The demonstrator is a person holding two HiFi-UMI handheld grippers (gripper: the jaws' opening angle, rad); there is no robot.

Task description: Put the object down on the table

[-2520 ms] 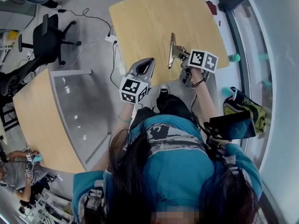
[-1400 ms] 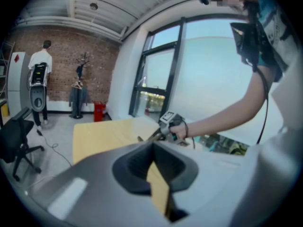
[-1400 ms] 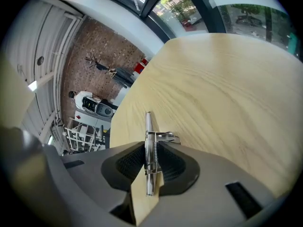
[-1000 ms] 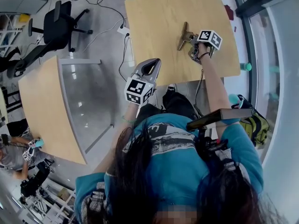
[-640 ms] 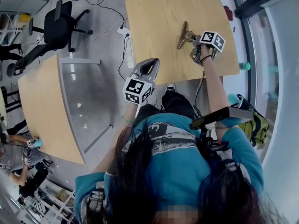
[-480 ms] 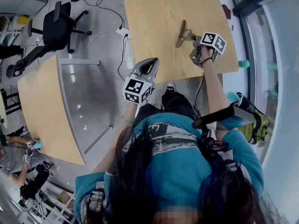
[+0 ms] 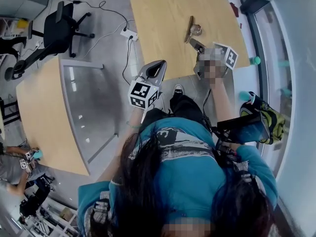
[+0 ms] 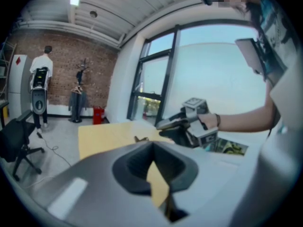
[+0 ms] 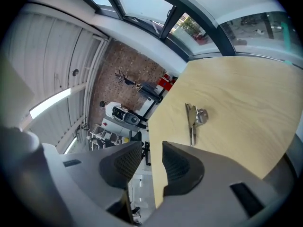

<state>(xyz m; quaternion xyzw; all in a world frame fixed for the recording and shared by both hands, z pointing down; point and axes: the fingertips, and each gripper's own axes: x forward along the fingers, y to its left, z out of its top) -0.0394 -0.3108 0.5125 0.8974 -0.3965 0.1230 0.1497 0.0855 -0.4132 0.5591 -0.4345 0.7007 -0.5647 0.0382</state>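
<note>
Metal, with a dull brassy sheen: the object [image 7: 190, 28] is a slim, straight bar with a small rounded silvery lump on one side near its middle. It lies flat on the pale wooden table [image 7: 158, 14], toward the far half of the top, with bare wood all round it.

From the right gripper view, the object [image 9: 191, 119] sits on the table [image 9: 236, 103] out ahead of the jaws and a little to one side of their line, clear of both pads. The right gripper [image 9: 151, 162] has its jaws apart, with only floor and the table edge showing in the gap. Seen from above, the right gripper [image 7: 196, 44] hangs over the near part of the table, close to the bar but not touching it.

The left gripper [image 7: 159, 63] is held off the table's near edge, well away from the object, its tips together on nothing [image 8: 152, 148].
</note>
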